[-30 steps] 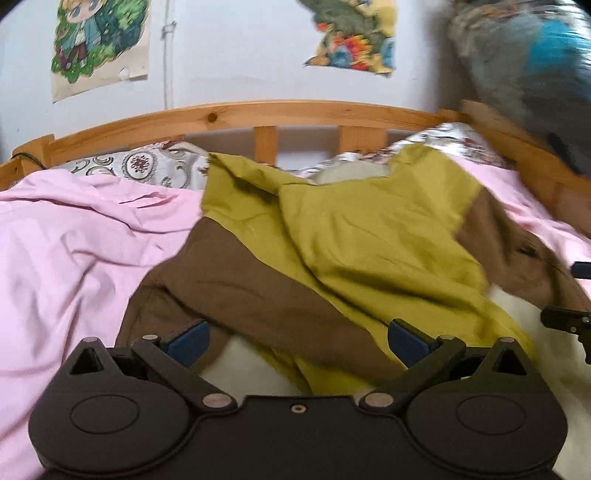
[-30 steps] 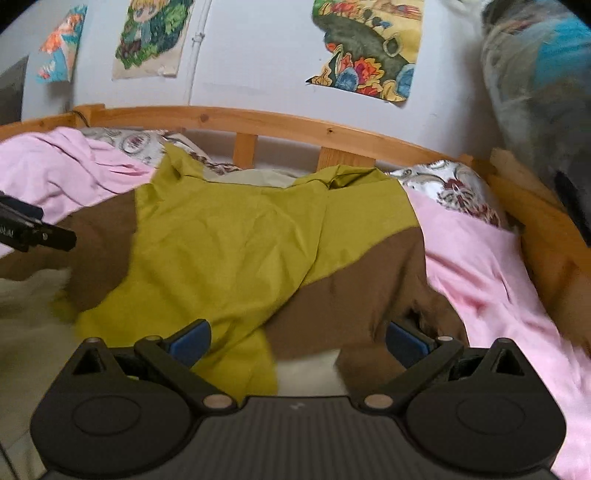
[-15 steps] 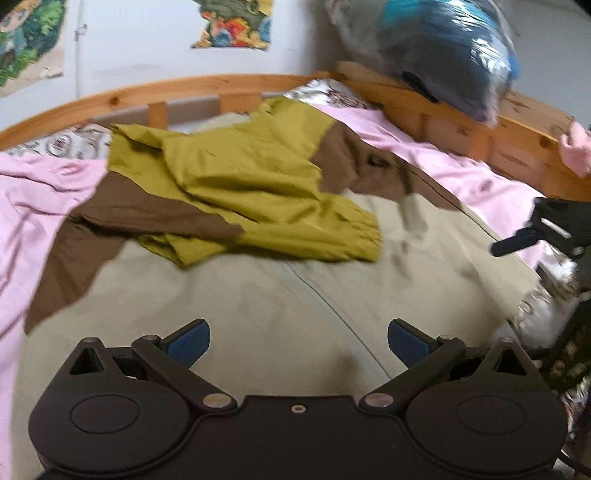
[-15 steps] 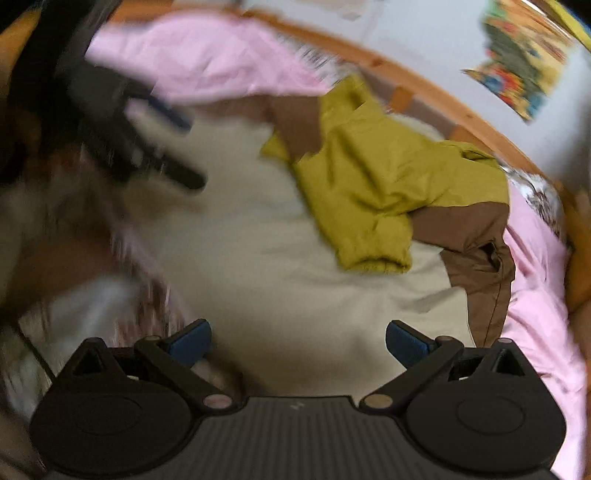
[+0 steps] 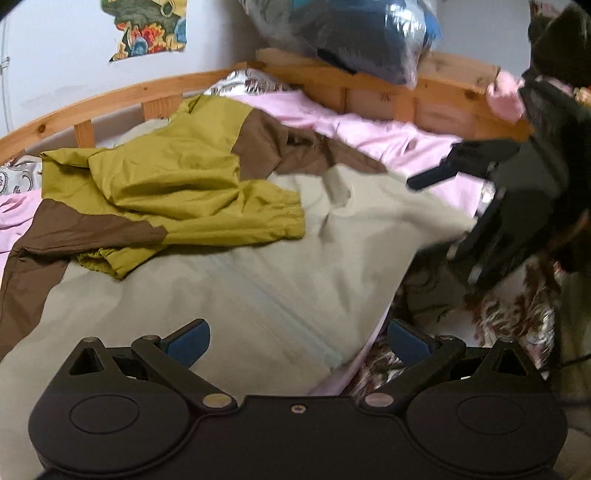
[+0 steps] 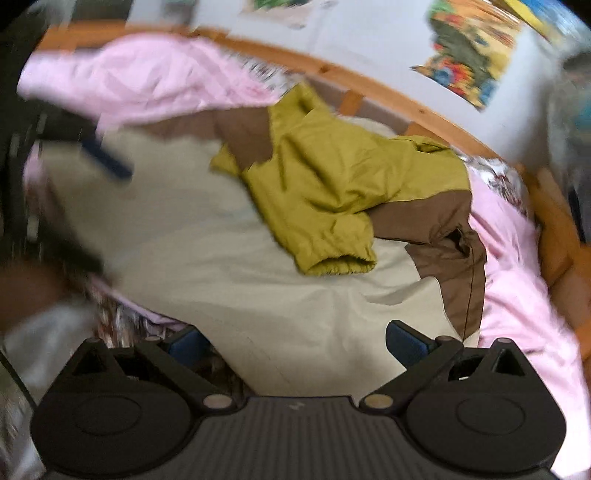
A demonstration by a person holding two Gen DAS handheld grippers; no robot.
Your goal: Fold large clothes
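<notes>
Jacket (image 5: 192, 258) lies spread on the bed beyond both grippers, its beige body nearest and its olive and brown sleeves bunched at the far end. Left gripper (image 5: 297, 341) and right gripper (image 6: 295, 345) both stand wide open over its near edge, holding nothing. Pink bedding (image 6: 517, 295) surrounds it inside a wooden bed frame (image 5: 369, 88).

No legible text, label, brand or number anywhere; the wall poster (image 5: 147, 29) carries only colourful artwork, and a small mark on the right gripper's body is unreadable.
</notes>
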